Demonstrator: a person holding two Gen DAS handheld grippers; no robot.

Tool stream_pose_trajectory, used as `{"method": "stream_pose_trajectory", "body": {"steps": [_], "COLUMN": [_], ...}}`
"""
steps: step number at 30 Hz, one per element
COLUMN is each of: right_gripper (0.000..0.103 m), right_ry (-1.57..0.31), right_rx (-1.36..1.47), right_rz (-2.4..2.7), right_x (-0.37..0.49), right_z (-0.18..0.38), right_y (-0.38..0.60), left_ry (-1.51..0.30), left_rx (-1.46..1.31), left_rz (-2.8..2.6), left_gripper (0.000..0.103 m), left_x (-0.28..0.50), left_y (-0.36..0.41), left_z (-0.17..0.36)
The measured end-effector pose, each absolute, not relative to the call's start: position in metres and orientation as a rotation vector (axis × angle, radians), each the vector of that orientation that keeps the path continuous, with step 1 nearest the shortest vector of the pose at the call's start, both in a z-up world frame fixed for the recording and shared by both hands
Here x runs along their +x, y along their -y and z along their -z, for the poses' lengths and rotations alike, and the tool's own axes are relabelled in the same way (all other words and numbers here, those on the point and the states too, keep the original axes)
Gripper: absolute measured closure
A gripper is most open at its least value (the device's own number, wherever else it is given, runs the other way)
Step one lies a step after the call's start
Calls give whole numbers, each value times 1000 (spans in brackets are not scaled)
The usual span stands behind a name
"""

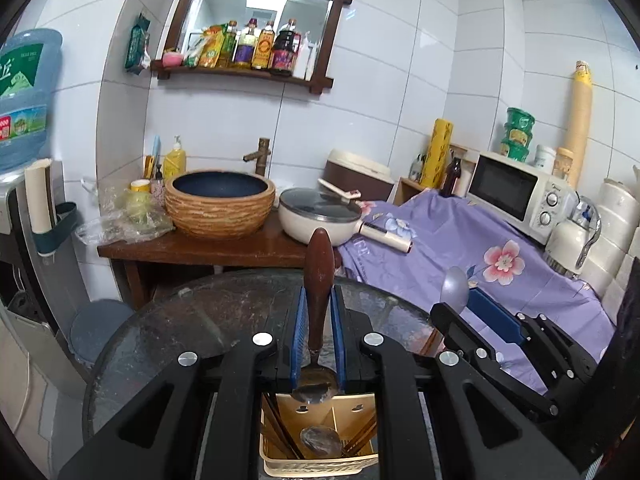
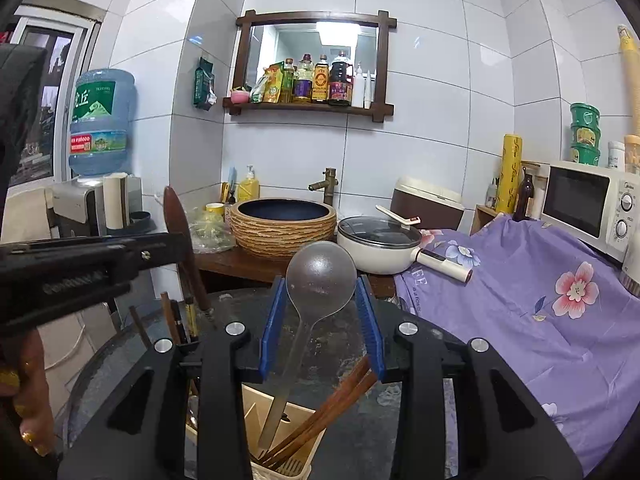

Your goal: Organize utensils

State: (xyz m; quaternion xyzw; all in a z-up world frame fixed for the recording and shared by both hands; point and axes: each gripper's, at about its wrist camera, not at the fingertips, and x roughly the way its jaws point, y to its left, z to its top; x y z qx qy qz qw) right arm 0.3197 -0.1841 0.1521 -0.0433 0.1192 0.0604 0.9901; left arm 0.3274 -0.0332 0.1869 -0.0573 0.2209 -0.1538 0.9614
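My left gripper [image 1: 318, 300] is shut on a wooden-handled spoon [image 1: 318, 276], handle up, metal bowl down, just above a cream utensil holder [image 1: 316, 462] on the round dark table [image 1: 168, 344]. The holder contains chopsticks [image 1: 280, 432] and another spoon [image 1: 320, 440]. My right gripper [image 2: 322, 292] has its blue pads wide apart around a metal ladle [image 2: 320, 276], which stands bowl up with its handle in the holder [image 2: 296, 412] beside brown chopsticks [image 2: 332, 404]. The pads do not appear to touch the ladle. The right gripper shows at right in the left wrist view [image 1: 476, 304].
Behind the table a wooden counter [image 1: 208, 248] carries a woven basin [image 1: 220, 208] and a lidded cream pan [image 1: 320, 216]. A purple floral cloth [image 1: 460, 248] covers the right side, with a microwave [image 1: 516, 196]. A water dispenser [image 2: 100, 128] stands at left.
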Motion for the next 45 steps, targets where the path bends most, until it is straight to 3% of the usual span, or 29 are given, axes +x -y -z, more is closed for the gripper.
{"method": "stream_pose_trajectory", "body": {"steps": [23,32,33,35,37,39,43,45], "right_gripper": [67,65,61,52,52,49,24,16], "right_ry": [-297,-307,-304,-290,-267,-261,-233,-198], "right_rx": [-198,-203,-197,-189,-178,-163,-134,-120], "right_rz": [-124,-128,-133,-134,-127,-129,-136,-136], "right_x": [311,305,303,296,286,277,248,226], "right_z": [-71,-60,-61,-64,-68,-71,-71,-68], "right_y": [168,169,171,174,179,184,194,199], "left_ry": [-537,-529,-526,-504,-468,-434,-399,-371], "left_rx": [-47,-35,-35,-31,-39,-56,-82,-61], "left_rz": [312,331,334,329,318,305,307,298], "left_gripper": [94,93,91,69,53,44,17,10], "left_x": [317,310,309,302,294,285,262,244], "left_y": [39,43,44,41,35,27,11,7], "left_z": [-119,-121,-122,-128,-133,-137,-134,-126]}}
